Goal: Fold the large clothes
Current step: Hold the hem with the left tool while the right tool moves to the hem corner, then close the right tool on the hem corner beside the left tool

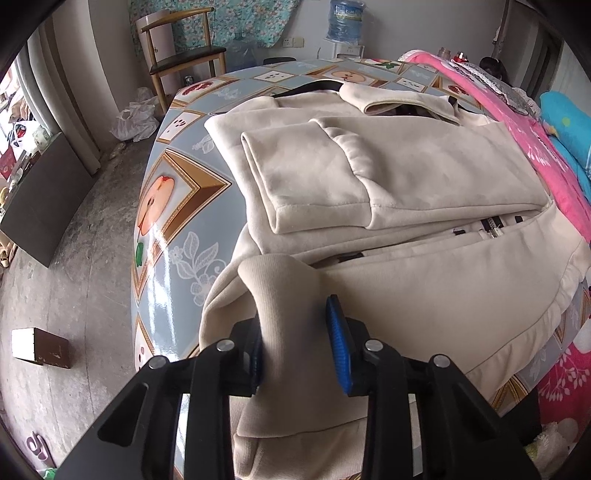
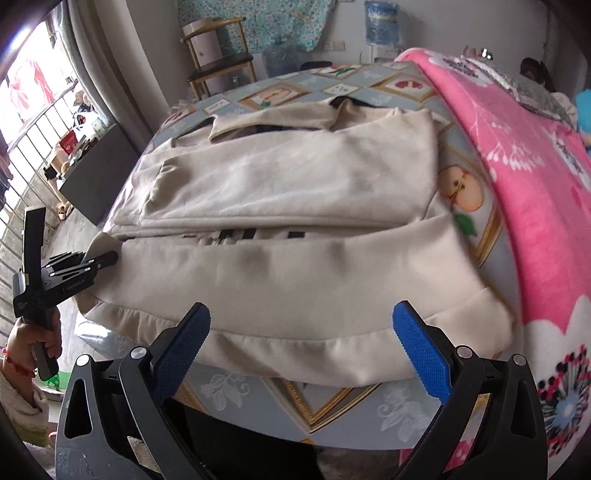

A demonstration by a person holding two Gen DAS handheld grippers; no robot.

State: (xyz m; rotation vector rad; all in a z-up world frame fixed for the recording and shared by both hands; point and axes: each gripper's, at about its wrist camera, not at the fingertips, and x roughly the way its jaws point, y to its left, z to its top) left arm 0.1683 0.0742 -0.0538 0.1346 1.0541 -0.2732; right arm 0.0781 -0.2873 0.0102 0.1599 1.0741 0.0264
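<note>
A large cream jacket lies on the table with its sleeves folded over the body and the collar at the far end; it also shows in the right wrist view. My left gripper is shut on the jacket's ribbed cuff at the near left corner. It also shows from the side at the left of the right wrist view. My right gripper is open and empty, its blue pads just in front of the jacket's bottom hem.
The table has a glossy blue cloth with fruit pictures. A pink floral blanket lies along its right side. A wooden chair and a water bottle stand at the back. A box sits on the floor left.
</note>
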